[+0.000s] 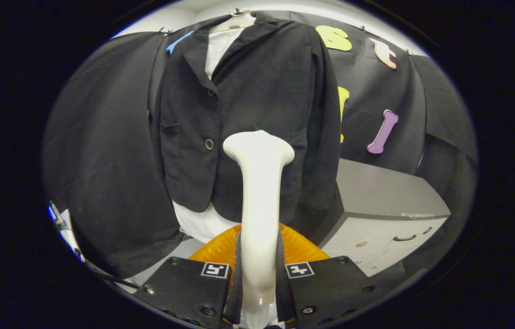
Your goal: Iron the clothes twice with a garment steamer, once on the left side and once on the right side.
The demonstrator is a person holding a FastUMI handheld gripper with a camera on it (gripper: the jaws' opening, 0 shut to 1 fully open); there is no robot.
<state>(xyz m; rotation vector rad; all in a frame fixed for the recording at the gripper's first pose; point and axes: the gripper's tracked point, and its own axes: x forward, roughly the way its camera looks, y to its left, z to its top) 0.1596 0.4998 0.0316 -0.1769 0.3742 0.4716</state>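
My gripper [259, 269] is shut on the cream-white handle of the garment steamer [259, 201], which stands upright between the fingers. Its flared head reaches up in front of a black jacket [257, 114] hanging on a pale hanger [236, 20] over a white shirt [202, 224]. The steamer head sits level with the jacket's lower front, just right of the lower button [209, 144], slightly apart from the cloth as far as I can tell. An orange ribbed part [303, 246] of the steamer shows behind the handle, just above the fingers.
A grey cabinet [385, 201] with a drawer handle stands to the right of the jacket, low down. Black cloth hangs behind and to both sides of the garment. A strip of pale floor or table shows below the shirt hem.
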